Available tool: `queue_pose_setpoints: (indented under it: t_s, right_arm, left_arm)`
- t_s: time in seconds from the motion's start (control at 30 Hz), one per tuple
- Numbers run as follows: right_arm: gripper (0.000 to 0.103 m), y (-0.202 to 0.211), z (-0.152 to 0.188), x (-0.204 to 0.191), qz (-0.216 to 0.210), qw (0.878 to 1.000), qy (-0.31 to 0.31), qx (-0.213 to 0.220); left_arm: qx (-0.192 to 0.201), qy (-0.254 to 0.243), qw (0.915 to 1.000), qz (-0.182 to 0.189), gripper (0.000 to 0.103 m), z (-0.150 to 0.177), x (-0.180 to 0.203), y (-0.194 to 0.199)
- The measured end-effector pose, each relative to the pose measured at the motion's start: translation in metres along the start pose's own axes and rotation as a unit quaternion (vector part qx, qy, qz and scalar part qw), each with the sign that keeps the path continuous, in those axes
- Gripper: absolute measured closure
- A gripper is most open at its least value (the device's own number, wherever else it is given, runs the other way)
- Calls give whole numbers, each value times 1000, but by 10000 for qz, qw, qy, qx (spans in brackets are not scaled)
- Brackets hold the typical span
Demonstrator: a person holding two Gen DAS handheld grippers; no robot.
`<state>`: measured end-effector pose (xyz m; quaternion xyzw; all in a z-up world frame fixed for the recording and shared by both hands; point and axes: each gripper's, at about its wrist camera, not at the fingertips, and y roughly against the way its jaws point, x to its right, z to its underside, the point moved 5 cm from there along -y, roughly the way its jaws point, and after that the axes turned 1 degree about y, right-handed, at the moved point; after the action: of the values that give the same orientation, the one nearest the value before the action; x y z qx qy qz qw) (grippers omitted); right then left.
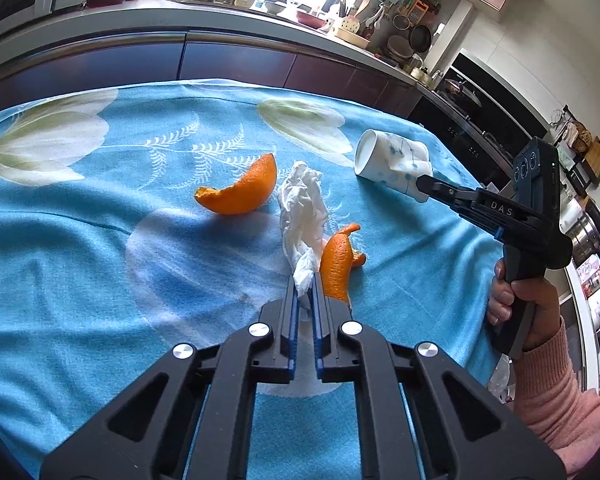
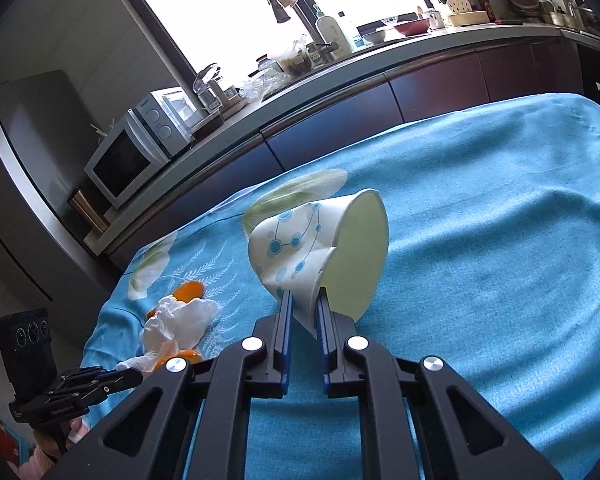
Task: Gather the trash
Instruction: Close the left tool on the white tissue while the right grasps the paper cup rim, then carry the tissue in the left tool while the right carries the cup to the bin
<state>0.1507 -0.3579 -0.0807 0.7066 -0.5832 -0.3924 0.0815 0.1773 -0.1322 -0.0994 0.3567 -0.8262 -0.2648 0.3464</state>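
A crumpled white tissue (image 1: 302,208) lies on the blue flowered tablecloth (image 1: 100,240). My left gripper (image 1: 304,286) is shut on its near end. Two orange peels flank it: a large curved peel (image 1: 240,192) to the left and a smaller peel (image 1: 338,264) right beside my fingers. A white paper cup (image 1: 392,160) with blue dots lies on its side at the right. My right gripper (image 2: 305,300) is shut on the cup (image 2: 320,248), pinching its crushed wall. In the right wrist view the tissue (image 2: 176,320) and the left gripper (image 2: 134,376) show at the lower left.
A dark kitchen counter (image 1: 220,40) with dishes and utensils runs behind the table. A microwave (image 2: 128,160) stands on it at the left. A hand (image 1: 520,304) in a pink sleeve holds the right gripper's handle near the table's right edge.
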Motion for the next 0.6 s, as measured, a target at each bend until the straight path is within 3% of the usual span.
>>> queue_pose_setpoints:
  t_s: [0.2, 0.6]
  right_arm:
    - [101, 7, 1, -11, 5, 9998, 178, 117]
    - [101, 27, 2, -46, -44, 9967, 723, 376]
  left_arm:
    - [234, -117, 9996, -114, 100, -3, 0, 11]
    - [729, -313, 9962, -368, 100, -6, -2, 54]
